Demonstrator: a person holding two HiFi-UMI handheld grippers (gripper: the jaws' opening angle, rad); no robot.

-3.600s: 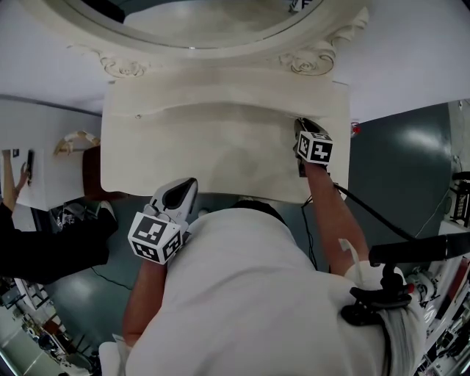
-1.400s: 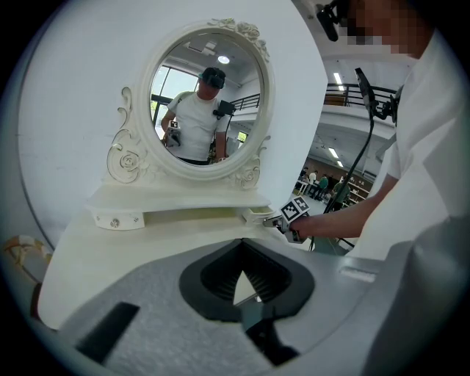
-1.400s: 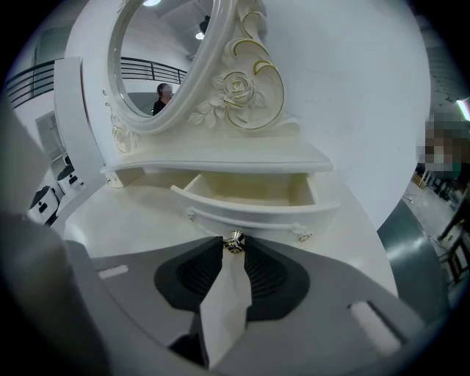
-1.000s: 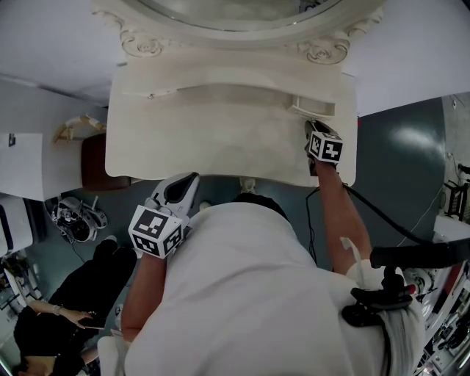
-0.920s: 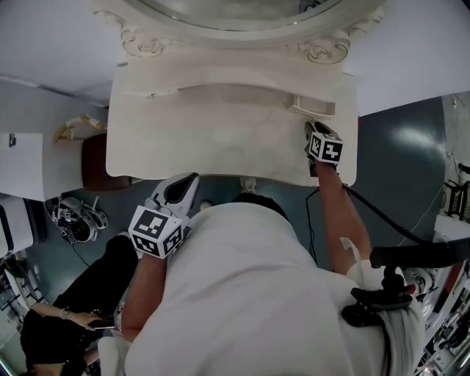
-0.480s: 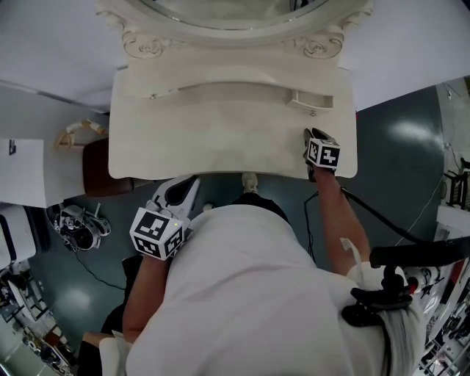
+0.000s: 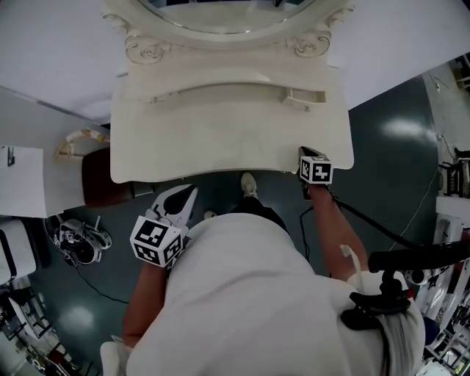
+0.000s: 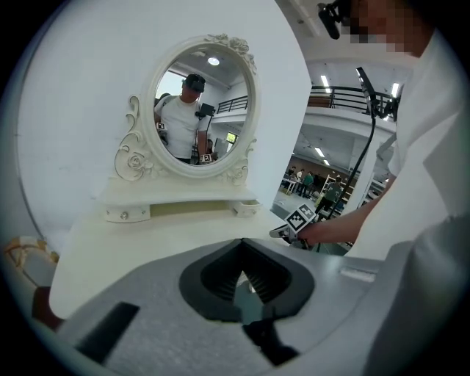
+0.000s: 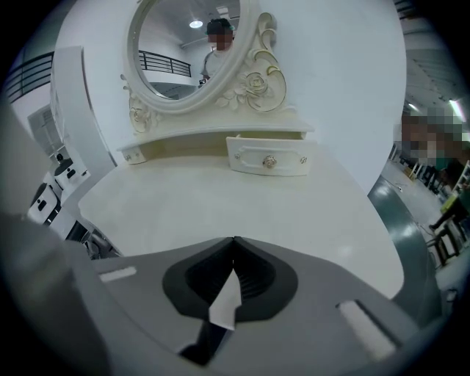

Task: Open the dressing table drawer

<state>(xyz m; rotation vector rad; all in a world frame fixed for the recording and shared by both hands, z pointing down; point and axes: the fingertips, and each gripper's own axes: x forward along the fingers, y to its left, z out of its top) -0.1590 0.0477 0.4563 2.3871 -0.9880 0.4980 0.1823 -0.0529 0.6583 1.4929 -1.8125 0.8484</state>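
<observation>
Overhead, mirror mostly cut off; drawer interior indistinct.

1. A white shoe rests on the dark green floor between the left hand-held gripper and the right hand-held gripper.
2. A brown seat stands left of the left hand-held gripper.
3. A black cable runs right of the right hand-held gripper.

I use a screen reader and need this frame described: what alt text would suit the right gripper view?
The right gripper, jaws shut and empty, faces a white dressing table. Beyond it a small drawer stands pulled out below an ornate oval mirror.
</observation>
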